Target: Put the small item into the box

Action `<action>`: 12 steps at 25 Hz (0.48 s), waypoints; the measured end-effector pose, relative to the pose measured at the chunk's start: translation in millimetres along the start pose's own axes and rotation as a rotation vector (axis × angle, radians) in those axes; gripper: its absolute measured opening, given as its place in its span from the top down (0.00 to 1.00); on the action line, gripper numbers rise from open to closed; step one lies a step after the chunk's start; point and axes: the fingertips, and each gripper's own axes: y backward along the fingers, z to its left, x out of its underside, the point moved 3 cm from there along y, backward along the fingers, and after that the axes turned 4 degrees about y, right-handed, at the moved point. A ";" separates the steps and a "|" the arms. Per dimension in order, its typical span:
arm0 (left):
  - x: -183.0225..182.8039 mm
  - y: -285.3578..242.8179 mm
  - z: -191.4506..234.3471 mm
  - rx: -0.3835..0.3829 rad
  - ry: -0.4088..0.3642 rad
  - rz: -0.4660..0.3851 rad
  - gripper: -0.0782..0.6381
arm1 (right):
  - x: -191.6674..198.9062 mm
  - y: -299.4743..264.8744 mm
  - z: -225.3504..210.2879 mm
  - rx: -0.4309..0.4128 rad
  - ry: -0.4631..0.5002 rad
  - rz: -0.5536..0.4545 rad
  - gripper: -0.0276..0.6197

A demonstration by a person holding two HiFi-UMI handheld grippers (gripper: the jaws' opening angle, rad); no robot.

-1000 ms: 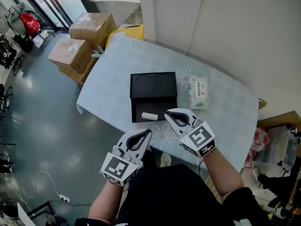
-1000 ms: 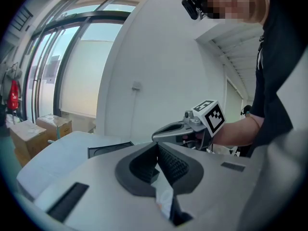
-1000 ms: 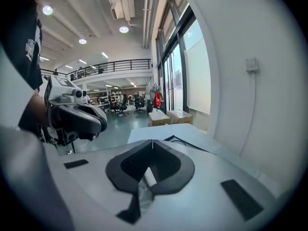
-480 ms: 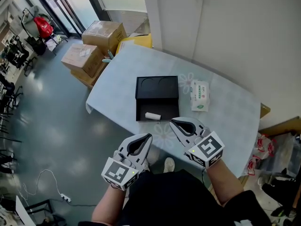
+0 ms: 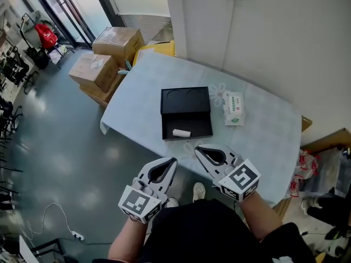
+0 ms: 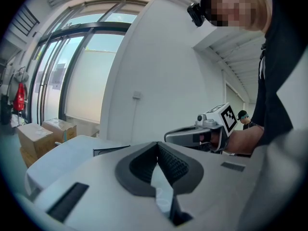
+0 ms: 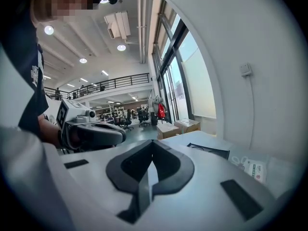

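A black box (image 5: 186, 126) lies open on the pale blue table (image 5: 148, 86), its lid (image 5: 185, 99) folded back on the far side. A small white cylinder (image 5: 181, 132) lies inside the box's near half. My right gripper (image 5: 199, 149) hovers just in front of the table's near edge, shut and empty. My left gripper (image 5: 173, 161) is lower and to the left, off the table, jaws together with nothing between them. In the right gripper view the box (image 7: 209, 151) shows low on the right, beyond the shut tips (image 7: 152, 142).
A white pack of wipes (image 5: 233, 108) lies on the table right of the box. Cardboard boxes (image 5: 104, 56) and a yellow item (image 5: 156, 49) stand on the floor at the table's far left. A white wall runs behind the table. A wooden edge (image 5: 305, 124) is on the right.
Both grippers have drawn back toward me, away from the box. The right gripper, which was at the box's near edge, is now clear of the table. The cylinder stays in the box.
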 end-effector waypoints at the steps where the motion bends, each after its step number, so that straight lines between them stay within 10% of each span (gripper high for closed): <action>1: 0.7 3.8 1.2 0.010 0.001 -0.001 0.88 | -0.2 -1.3 5.2 0.008 0.000 0.002 0.94; 12: -1.5 48.5 1.7 0.114 -0.019 0.001 0.88 | -7.1 -3.0 60.0 0.098 -0.029 -0.013 0.94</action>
